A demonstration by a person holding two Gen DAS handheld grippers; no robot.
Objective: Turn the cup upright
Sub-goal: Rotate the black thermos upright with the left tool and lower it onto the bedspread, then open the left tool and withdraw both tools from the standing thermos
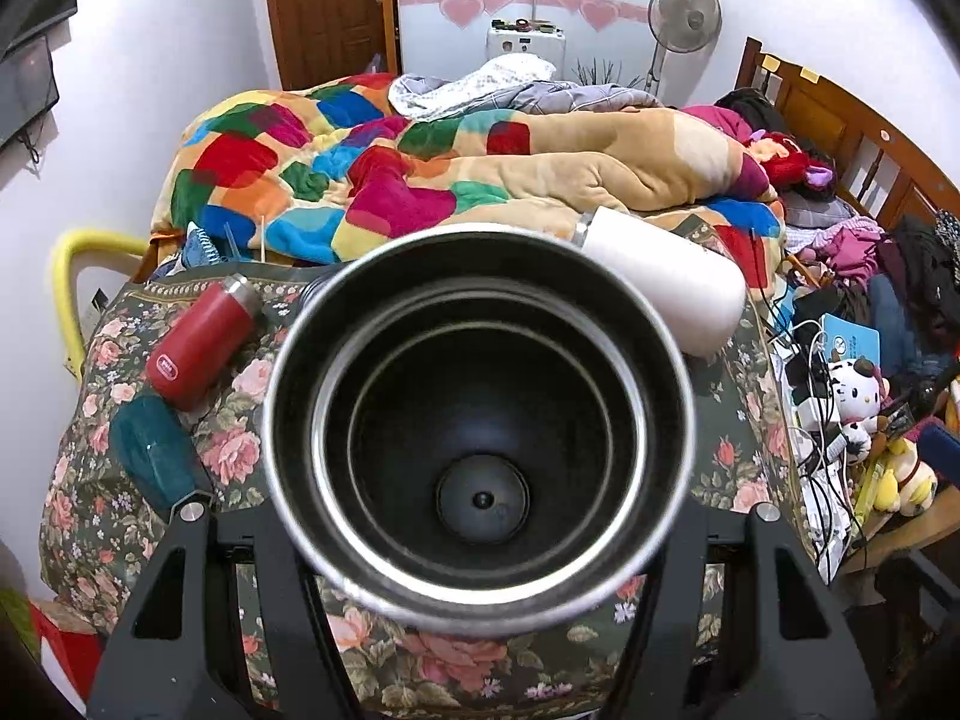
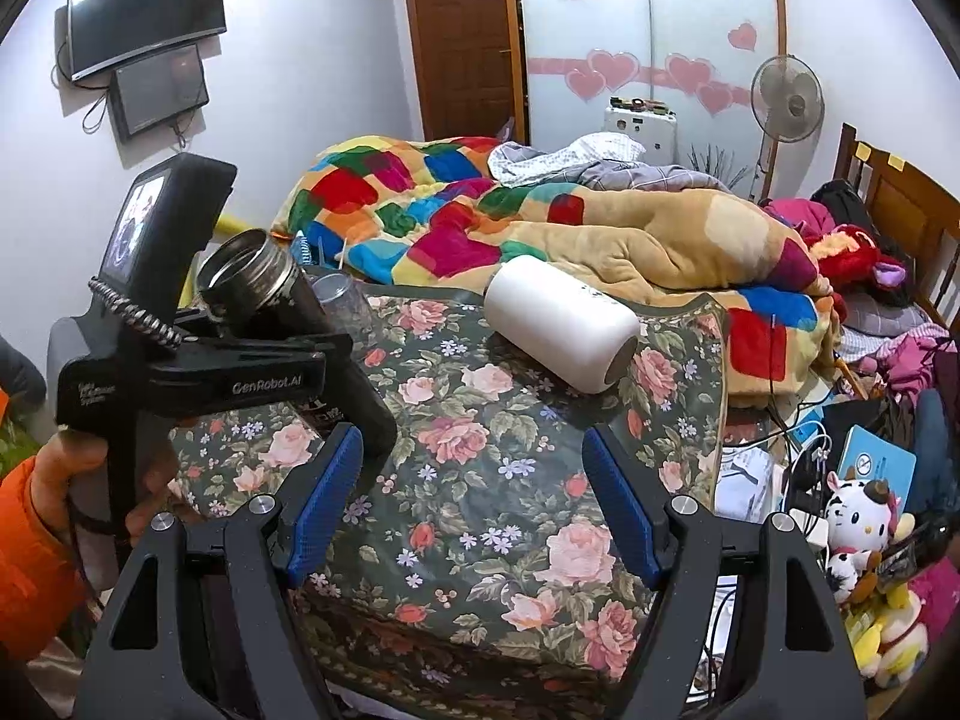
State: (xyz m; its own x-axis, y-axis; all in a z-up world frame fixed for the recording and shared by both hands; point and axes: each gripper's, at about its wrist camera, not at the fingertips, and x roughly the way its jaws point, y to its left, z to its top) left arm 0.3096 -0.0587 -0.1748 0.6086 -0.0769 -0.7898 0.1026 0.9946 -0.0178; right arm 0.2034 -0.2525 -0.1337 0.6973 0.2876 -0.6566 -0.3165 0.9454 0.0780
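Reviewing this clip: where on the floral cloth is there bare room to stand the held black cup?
The open patch of floral cloth lies ahead of the open right gripper, short of the lying white bottle. The left gripper grips the black cup. The cloth's left side is crowded by the red flask and teal case.

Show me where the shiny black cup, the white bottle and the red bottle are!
black cup [image 1: 480, 498], left wrist view, inside bottom of the cup.
white bottle [image 2: 558, 318], right wrist view, middle of its side.
red bottle [image 1: 201, 342], left wrist view, its red body.
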